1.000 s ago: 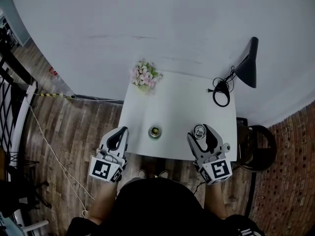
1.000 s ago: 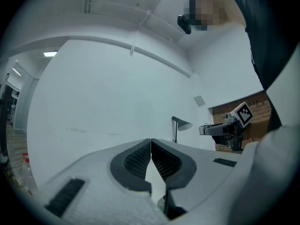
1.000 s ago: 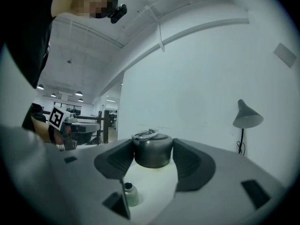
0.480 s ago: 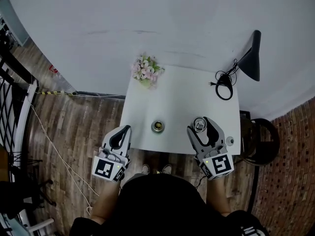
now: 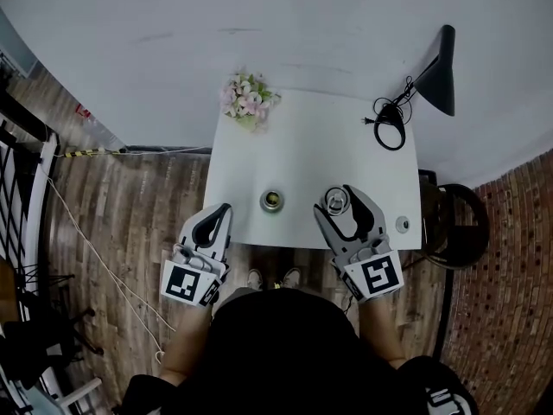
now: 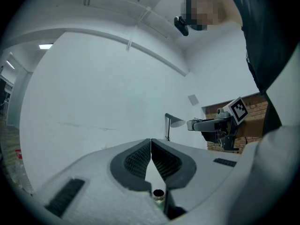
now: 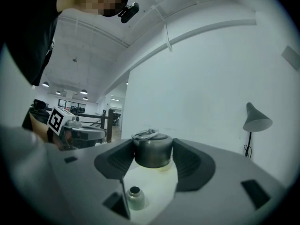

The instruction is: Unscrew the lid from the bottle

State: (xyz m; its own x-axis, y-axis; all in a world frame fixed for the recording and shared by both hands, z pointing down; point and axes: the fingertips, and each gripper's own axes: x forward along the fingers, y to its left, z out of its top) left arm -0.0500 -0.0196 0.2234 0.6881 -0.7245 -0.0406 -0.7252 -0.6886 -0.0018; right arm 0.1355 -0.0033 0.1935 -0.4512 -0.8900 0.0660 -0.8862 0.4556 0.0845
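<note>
Both jaws of the right gripper (image 5: 335, 202) clamped the round grey metal lid (image 7: 152, 150), right of the small open-mouthed metal bottle (image 5: 272, 200) by the white table's (image 5: 302, 145) near edge. The left gripper (image 5: 225, 207) sat closed, empty. Lowering it level looked safest.

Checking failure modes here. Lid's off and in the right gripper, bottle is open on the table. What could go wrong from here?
1. The lid sits only at the tips of the right gripper, so it might slip out.
2. The open bottle stands unheld near the front edge of the table. The left gripper is shut and apart from it, so a bump could tip it.
</note>
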